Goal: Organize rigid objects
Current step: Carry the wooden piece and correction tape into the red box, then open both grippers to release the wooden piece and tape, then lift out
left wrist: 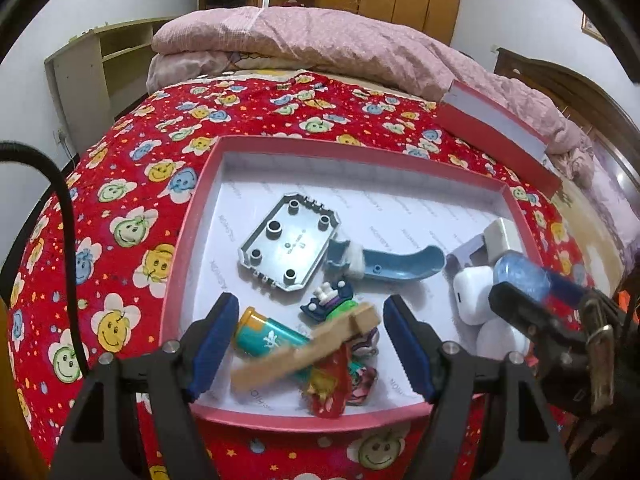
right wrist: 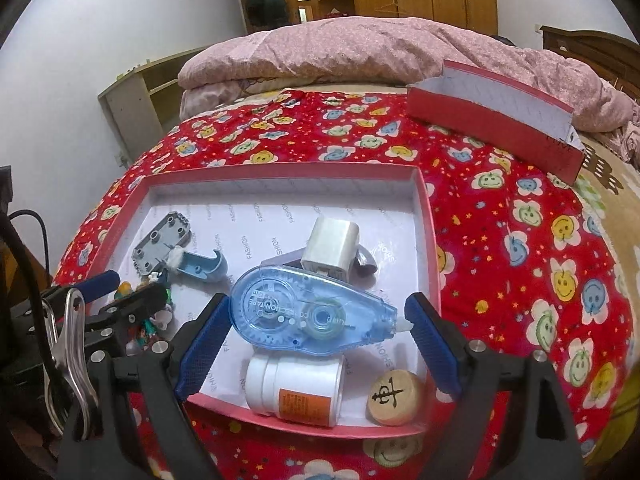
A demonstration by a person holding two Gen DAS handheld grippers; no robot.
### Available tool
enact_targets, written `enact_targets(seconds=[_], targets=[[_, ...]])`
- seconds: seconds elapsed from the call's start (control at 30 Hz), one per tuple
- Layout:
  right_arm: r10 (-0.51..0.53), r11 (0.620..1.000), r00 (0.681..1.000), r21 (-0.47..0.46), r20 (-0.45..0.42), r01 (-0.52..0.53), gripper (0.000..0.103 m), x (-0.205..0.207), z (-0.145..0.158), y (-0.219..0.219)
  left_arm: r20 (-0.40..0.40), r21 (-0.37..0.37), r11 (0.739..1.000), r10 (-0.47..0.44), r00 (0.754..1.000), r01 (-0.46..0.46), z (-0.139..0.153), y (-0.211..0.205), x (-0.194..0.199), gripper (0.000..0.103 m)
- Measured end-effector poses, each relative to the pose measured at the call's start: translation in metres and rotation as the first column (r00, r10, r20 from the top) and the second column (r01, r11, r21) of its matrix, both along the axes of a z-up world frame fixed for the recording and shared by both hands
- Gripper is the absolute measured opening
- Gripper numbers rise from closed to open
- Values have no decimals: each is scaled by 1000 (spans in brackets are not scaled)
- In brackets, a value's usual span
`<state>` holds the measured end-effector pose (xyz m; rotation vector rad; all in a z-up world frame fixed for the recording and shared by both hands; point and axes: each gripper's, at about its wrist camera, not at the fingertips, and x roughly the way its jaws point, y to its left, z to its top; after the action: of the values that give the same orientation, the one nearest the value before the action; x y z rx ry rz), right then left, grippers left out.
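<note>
Box tray (left wrist: 192, 216) on bed held most items already. I found left gripper (left wrist: 308, 344) released over wooden clothespin (left wrist: 304, 354), right gripper (right wrist: 316, 328) released around correction tape dispenser (right wrist: 304, 316); sorting unfinished.

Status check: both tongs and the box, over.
Left tongs open over wooden clothespin. Right tongs open around correction tape, not gripping. Red box crowded; white bottle directly below tape.

Box (left wrist: 224, 160) far half bare, near half crowded, lid (right wrist: 492, 120) well apart
</note>
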<state>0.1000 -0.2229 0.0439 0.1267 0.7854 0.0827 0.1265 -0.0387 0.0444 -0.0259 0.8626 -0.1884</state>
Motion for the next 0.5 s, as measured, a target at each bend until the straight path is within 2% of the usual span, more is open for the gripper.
enact_targets(seconds=[0.03,0.13,0.2,0.5], targets=[[-3,1000,1000,3,4,3,90,0,0,0,2,7,1000,4,1000,-4,0,0,0,84],[-20,999,1000,37,22,19,91,-1,2,-4,7,35,999,22,1000,-22,0,-1,-1,86],[-30,998,999,59,34,28,98,-2,4,-7,5,34,999,24,1000,-24,0,1,0,86],[-5,999,997,46,75,2,99,-15,19,-3,21,15,999,40,999,-40,10,7,-12,87]])
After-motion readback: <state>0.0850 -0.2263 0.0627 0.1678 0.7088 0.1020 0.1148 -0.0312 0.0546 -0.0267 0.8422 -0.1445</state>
